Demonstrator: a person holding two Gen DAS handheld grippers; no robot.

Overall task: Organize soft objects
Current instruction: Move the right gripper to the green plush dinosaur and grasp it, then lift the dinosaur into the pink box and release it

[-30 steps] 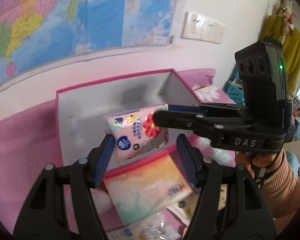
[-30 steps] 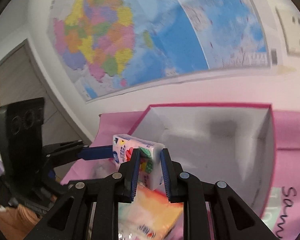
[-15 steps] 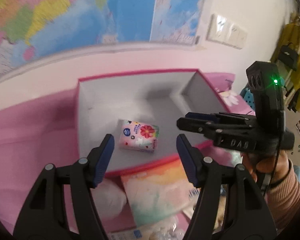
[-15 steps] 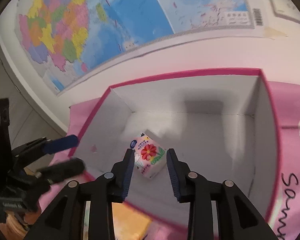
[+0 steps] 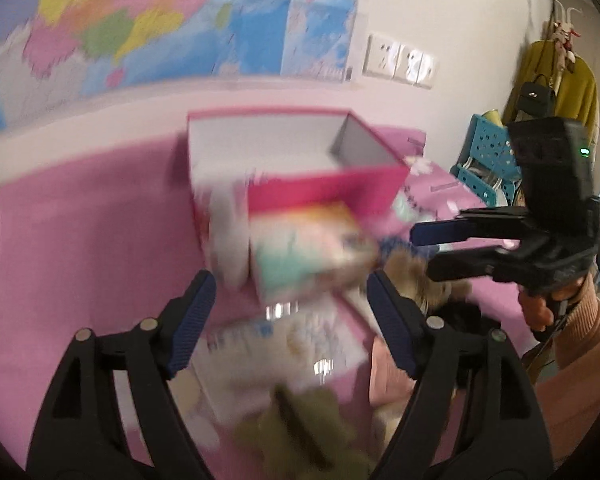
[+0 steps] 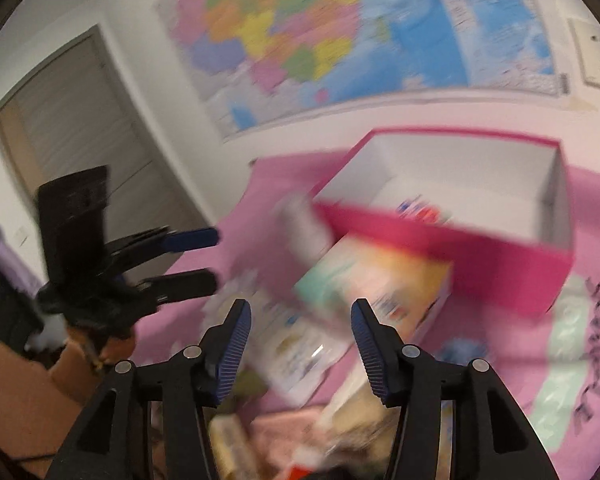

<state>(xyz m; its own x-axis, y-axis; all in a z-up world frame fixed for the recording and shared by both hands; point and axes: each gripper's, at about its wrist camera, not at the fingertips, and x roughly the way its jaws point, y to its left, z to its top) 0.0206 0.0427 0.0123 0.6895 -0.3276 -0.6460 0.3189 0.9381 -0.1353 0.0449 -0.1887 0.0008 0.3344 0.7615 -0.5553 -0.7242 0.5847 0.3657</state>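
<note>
- Two hand-held grippers in view, both frames motion-blurred; fine print on the packs cannot be read.
- Left gripper (image 5: 290,320): jaws spread wide, nothing between the pads; they have just been opening further. It hangs over the heap of soft packs on the pink cloth (image 5: 80,240).
- Right gripper (image 6: 300,340): jaws apart at a middling width, pads pressing on nothing; they too have just been opening.
- Pink box (image 6: 480,276): open top, pale grey inside, standing on the cloth near the wall under the map (image 6: 340,40).
- Small flowered tissue pack (image 6: 420,212): lies inside the box, only its top showing over the near wall in the right wrist view. The left wrist view does not show it; the near wall hides it.
- Large pastel tissue pack (image 5: 312,248): lies just in front of the box's near wall, between box and both grippers.
- Flat clear-wrapped pack (image 5: 284,348): lies nearer than the large pack, below the left jaws.
- White soft bundle (image 5: 224,232): stands against the box's left front corner.
- Olive plush item (image 5: 300,432): at the bottom edge, shape unclear.
- Surroundings: wall switches (image 5: 400,62), teal stool (image 5: 488,160), mustard coat (image 5: 572,88) hanging at right; grey door (image 6: 80,128) at left.
</note>
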